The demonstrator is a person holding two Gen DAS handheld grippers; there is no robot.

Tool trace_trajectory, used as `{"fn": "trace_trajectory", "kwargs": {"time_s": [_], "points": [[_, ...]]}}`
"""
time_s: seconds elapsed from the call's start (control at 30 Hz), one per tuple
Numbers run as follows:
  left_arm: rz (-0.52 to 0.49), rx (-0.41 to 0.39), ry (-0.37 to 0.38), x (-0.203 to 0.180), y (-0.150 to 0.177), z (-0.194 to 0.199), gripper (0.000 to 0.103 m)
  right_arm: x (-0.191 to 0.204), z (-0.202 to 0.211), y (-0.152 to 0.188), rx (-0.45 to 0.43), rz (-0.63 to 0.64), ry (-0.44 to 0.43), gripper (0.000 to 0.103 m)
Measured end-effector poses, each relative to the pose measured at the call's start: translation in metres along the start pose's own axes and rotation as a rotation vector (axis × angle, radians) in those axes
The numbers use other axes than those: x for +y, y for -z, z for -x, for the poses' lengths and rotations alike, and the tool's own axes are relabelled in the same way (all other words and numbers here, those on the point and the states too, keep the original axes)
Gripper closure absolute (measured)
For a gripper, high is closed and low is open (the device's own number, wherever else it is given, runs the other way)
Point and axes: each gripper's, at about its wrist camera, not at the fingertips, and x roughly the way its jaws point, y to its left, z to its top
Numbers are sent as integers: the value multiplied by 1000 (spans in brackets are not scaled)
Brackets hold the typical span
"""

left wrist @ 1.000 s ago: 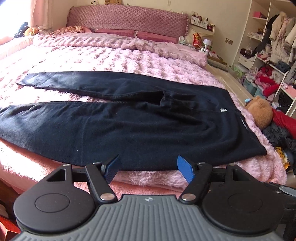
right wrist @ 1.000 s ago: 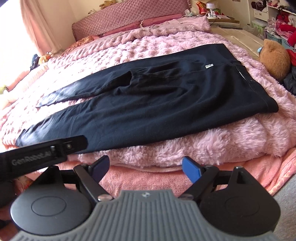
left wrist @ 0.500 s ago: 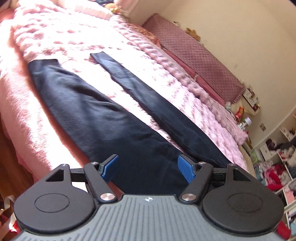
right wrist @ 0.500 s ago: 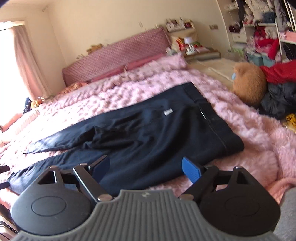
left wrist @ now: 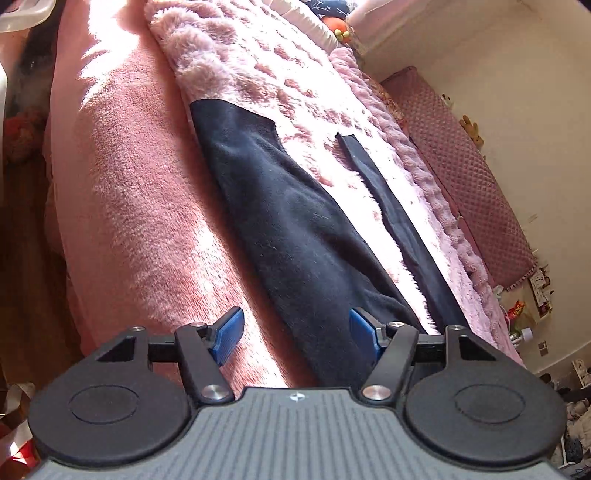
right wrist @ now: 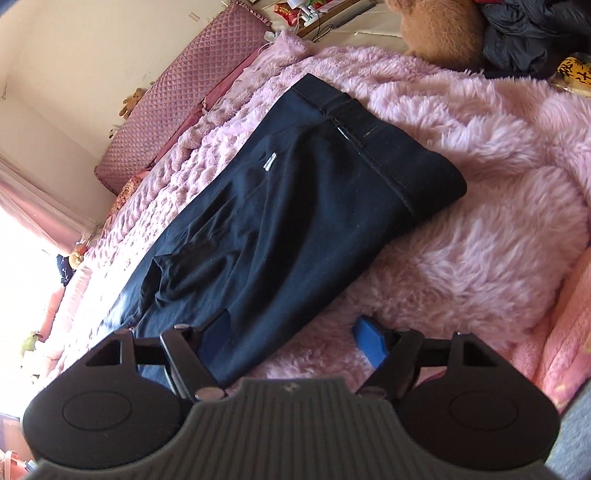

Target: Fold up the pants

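Dark navy pants (left wrist: 295, 229) lie spread flat on a pink fluffy blanket (left wrist: 258, 66), both legs apart. In the left wrist view I see the near leg and its cuff and the far leg (left wrist: 391, 206). My left gripper (left wrist: 295, 334) is open and empty, low over the near leg's edge. In the right wrist view the pants (right wrist: 295, 206) show their waistband (right wrist: 373, 147) and a small white tag. My right gripper (right wrist: 291, 341) is open and empty, straddling the pants' near edge below the hip.
A pink quilted headboard (left wrist: 472, 177) runs along the far side of the bed. A brown teddy bear (right wrist: 439, 29) and a pile of dark clothes (right wrist: 524, 33) lie beyond the waistband end. The bed's pink side (left wrist: 122, 206) drops to the floor at left.
Both grippers have dropped closer to the pants and rolled. The left has swung toward the leg cuffs, the right toward the hip and waistband. Both stay open.
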Motion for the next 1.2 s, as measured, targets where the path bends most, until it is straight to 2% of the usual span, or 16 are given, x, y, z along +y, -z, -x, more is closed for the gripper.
{"fn": "trace_trajectory", "kwargs": {"time_s": [0.07,0.1,0.17,0.23,0.33,0.43,0.5,0.57,0.7,0.77,0.83,0.87,0.97,1.03,1.1,1.2], "points": [[9,-34,-53,6,-10,-7,42,-6,-7,-6,7,-37,-5,32],[18,-41,-44,9,-15,-9,44,-9,-9,-8,10,-73,-6,32],[47,-39,13,14,-24,-14,62,-14,-8,-10,-6,-134,-27,32],[95,-34,61,21,-33,-16,73,-15,-6,-10,-36,-142,-46,40],[135,-31,108,29,-44,-22,74,-12,2,-8,-113,-123,-28,60],[155,-19,106,36,-50,-33,74,-7,3,-12,-142,-84,-40,65],[193,-23,100,45,-54,-38,71,-6,0,-16,-140,-80,-38,67],[215,-34,93,53,-60,-41,61,-9,-2,-19,-139,-92,-44,67],[235,-81,87,65,-71,-39,58,-16,-7,-20,-134,-121,-62,66],[284,-93,108,75,-78,-42,58,-17,-7,-17,-135,-118,-57,64],[336,-95,159,84,-82,-45,70,-16,-7,-16,-138,-108,-46,64],[354,-102,185,88,-83,-45,84,-15,-7,-15,-139,-97,-40,64],[420,-152,243,99,-84,-41,95,-11,-8,-14,-145,-74,-18,64],[477,-180,287,109,-85,-36,96,-8,-7,-12,-165,-66,-17,62],[486,-193,288,116,-89,-31,96,-7,-5,-12,-181,-52,-38,62],[455,-115,256,120,-97,-39,94,-10,-5,-14,-186,-66,-90,62]]}}
